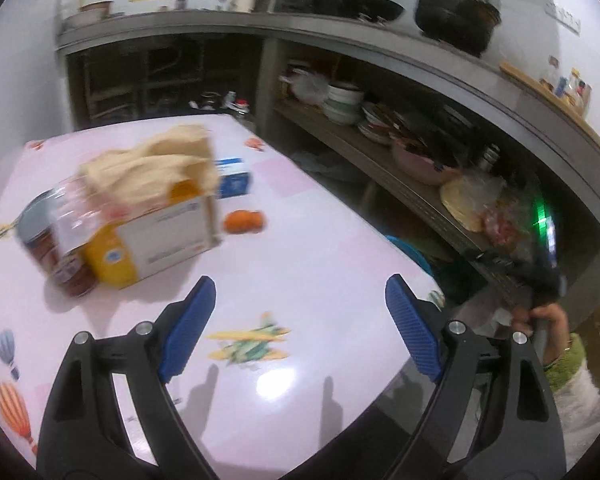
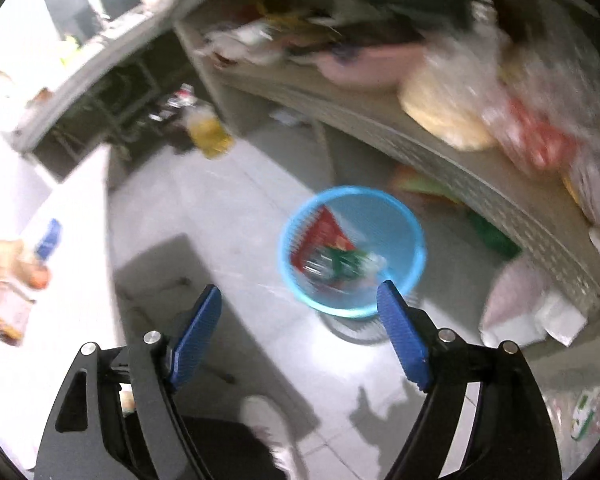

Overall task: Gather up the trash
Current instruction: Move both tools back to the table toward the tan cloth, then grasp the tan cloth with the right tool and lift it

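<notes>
Trash lies in two places. Some of it sits in a blue mesh basket [image 2: 352,252] on the tiled floor [image 2: 228,216], below the front edge of a long shelf [image 2: 440,160]: a red wrapper [image 2: 324,236] leans against the basket's inner wall, with green and silvery scraps beneath it (the blur makes them hard to name). The rest waits on the pink desk [image 1: 300,280], toward its far left corner: an orange-and-white carton [image 1: 156,240] with a crumpled beige cloth or paper [image 1: 156,168] draped over its top, a clear jar with a red label [image 1: 64,248] touching the carton's left side, a blue-and-white box [image 1: 232,180] just behind it, and a small orange object [image 1: 246,221], possibly peel, just beside the carton's right end.

The left tool [image 1: 300,320] hovers above the desk's near edge, over a printed aeroplane [image 1: 248,344], its blue pads [image 1: 188,332] spread wide with nothing between them. The right tool [image 2: 300,328] hangs above the floor, its pads [image 2: 400,336] likewise spread wide and empty, the basket showing just past its right fingertip. In the left wrist view, a hand [image 1: 548,320] with a green cuff grips the right tool's handle off the desk's right edge. The shelf carries bowls, a pink basin [image 1: 420,160] and plastic bags [image 2: 540,120].
</notes>
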`<state>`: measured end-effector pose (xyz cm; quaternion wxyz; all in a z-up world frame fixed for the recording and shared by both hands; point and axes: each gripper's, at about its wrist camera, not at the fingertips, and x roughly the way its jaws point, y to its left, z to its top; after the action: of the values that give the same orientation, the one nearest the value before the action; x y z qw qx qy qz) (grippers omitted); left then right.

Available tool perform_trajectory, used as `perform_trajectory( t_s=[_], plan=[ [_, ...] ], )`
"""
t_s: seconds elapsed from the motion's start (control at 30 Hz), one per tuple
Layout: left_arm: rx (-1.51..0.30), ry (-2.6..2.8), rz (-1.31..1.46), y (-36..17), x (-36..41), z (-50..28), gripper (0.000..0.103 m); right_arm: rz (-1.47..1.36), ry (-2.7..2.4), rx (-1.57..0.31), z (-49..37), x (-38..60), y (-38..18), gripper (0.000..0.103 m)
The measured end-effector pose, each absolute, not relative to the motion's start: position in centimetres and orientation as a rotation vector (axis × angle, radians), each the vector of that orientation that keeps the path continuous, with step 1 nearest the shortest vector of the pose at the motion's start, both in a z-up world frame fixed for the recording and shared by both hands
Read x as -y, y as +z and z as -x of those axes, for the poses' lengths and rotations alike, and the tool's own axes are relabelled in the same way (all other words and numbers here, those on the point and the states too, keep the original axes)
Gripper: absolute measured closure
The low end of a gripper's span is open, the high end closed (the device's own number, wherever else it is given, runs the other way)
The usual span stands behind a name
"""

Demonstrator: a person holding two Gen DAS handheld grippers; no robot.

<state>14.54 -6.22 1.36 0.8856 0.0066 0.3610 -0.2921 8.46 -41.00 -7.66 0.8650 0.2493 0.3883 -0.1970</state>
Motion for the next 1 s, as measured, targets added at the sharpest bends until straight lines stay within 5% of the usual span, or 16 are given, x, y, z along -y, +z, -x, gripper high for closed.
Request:
perform_trajectory(
  t_s=[0.33,0.63,0.87,1.0],
  plan=[
    [-0.679,-0.484,0.078,0.6,-0.6,-14.4,0.020,-0.486,-0.036,-0.764,-14.3,31.2,-1.1,0.023],
    [-0.633,-0.417,0.182,0.1,-4.4,-16.2,0.020,-0.168,0.373,-0.746,-23.3,16.9,4.2,0.012],
    [-0.576,-0.381,0.211,0.9,-6.0,-17.6,0.021,-0.060,0.388,-0.798,-31.6,11.5,4.1,0.011],
    [-0.558,-0.389,0.209,1.2,-6.3,-18.1,0.031,-0.140,0.373,-0.893,-35.7,11.4,2.3,0.017]
  ],
)
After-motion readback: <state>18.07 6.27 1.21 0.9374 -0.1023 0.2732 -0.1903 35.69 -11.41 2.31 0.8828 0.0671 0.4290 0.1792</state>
